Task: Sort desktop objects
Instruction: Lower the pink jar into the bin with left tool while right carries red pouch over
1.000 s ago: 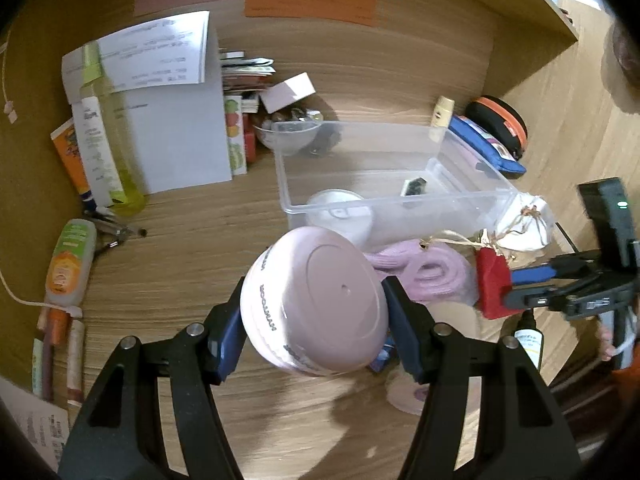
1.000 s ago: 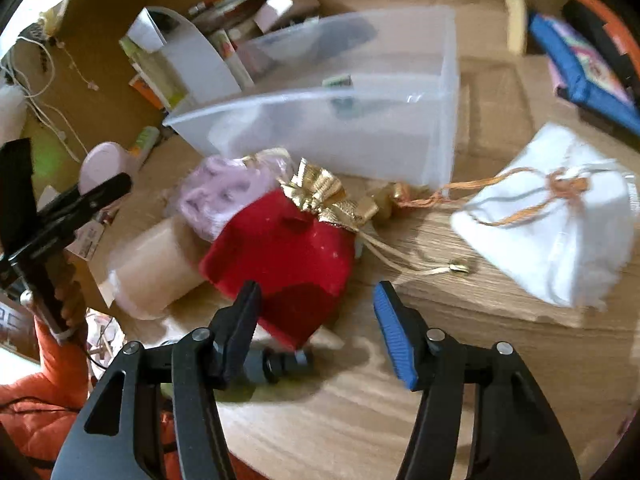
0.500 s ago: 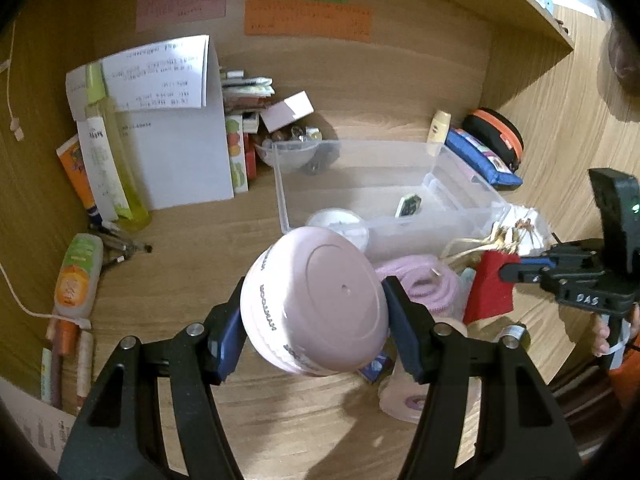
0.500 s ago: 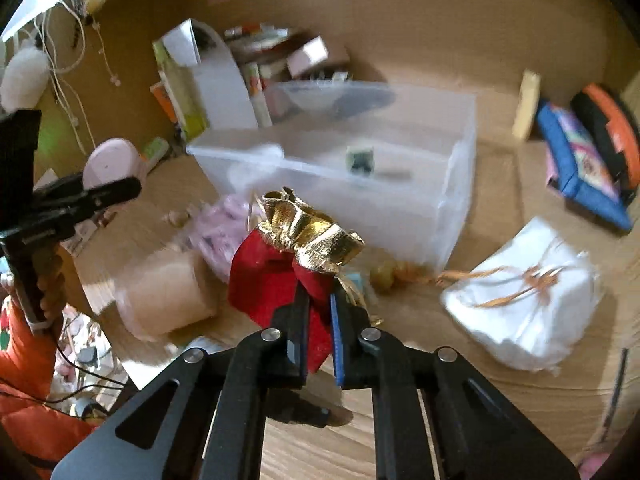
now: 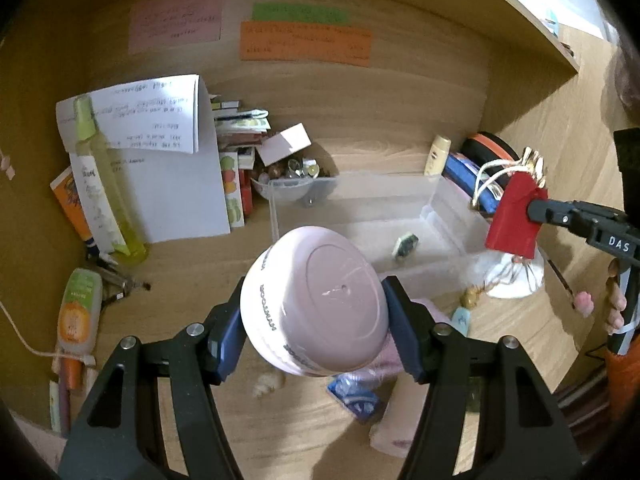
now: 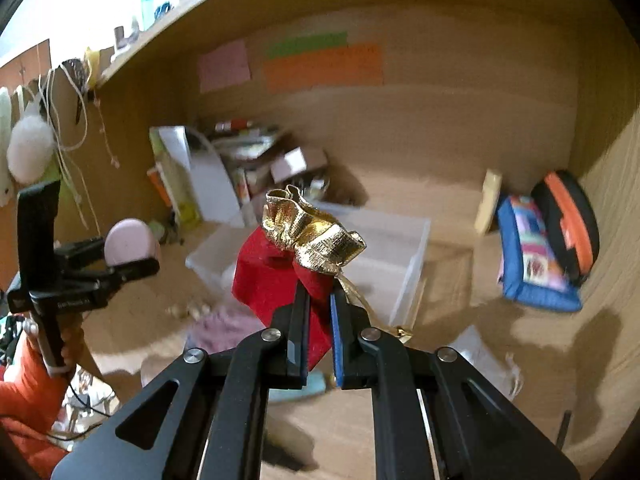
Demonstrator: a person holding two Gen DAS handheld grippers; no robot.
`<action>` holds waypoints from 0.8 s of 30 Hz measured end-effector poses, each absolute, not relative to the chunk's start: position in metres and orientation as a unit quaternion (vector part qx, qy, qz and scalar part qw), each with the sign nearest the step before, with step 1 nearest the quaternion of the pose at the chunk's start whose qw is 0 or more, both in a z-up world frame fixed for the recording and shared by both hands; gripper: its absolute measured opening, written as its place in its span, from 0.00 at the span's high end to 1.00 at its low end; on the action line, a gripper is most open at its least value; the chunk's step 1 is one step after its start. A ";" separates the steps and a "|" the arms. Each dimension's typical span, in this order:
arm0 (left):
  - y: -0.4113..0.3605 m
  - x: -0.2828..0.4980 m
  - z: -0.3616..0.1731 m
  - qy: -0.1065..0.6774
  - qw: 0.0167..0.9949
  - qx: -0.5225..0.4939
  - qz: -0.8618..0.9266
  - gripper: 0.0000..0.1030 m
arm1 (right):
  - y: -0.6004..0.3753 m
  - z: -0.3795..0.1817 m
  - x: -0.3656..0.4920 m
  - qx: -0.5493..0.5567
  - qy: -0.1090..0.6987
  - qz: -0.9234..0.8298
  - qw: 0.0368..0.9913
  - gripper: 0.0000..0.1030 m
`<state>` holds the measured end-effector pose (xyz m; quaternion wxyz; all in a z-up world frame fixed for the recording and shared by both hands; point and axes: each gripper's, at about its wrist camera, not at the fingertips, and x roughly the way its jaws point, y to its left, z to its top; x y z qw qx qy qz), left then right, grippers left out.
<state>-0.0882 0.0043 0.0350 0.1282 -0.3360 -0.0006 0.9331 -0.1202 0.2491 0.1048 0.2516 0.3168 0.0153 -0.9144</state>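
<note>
- Currently I see my left hand-held gripper (image 5: pixel 314 322) clamped on a pink round jar (image 5: pixel 316 300), one blue pad against each side, lid face toward the camera.
- I note the jar is held above the counter (image 5: pixel 192 276), in front of the near wall of the clear plastic bin (image 5: pixel 436 216).
- My right hand-held gripper (image 6: pixel 320 308) is closed on a red pouch (image 6: pixel 266 276) with a gold ruffled top (image 6: pixel 312 228); the jaws pinch the red fabric just under the gold ruffle.
- From the left wrist view, the red pouch (image 5: pixel 514 216) hangs in the air off the counter, beside the right end of the bin, gold cords trailing from its top.
- Inside the bin I can make out one small dark object (image 5: pixel 406 245) on its floor; I cannot tell what it is.
- A white drawstring pouch (image 5: pixel 516 276) lies on the counter just beside the bin's right corner, below the red pouch.
- A pink fabric item (image 5: pixel 384 360) lies on the counter under the jar, largely hidden by it.
- Behind the bin, a blue case (image 6: pixel 532 256) and a black-and-orange case (image 6: pixel 568 220) sit against the right wall.
- On the left, a tall yellow-green bottle (image 5: pixel 108 196) stands before a white paper sheet (image 5: pixel 176 192), with an orange-labelled tube (image 5: pixel 76 316) lying nearby.
- The right wrist view is motion-blurred, so finer detail there is unreadable.
</note>
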 end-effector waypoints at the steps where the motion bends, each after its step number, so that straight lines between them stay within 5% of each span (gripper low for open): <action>1: 0.004 -0.092 0.037 -0.002 0.127 -0.337 0.933 0.39 | 0.249 0.108 -0.123 0.311 0.015 -0.917 0.250 0.92; 24: 0.022 -0.200 0.041 -0.016 0.129 -0.379 0.916 0.39 | 0.227 0.100 -0.203 0.309 0.002 -0.918 0.247 0.92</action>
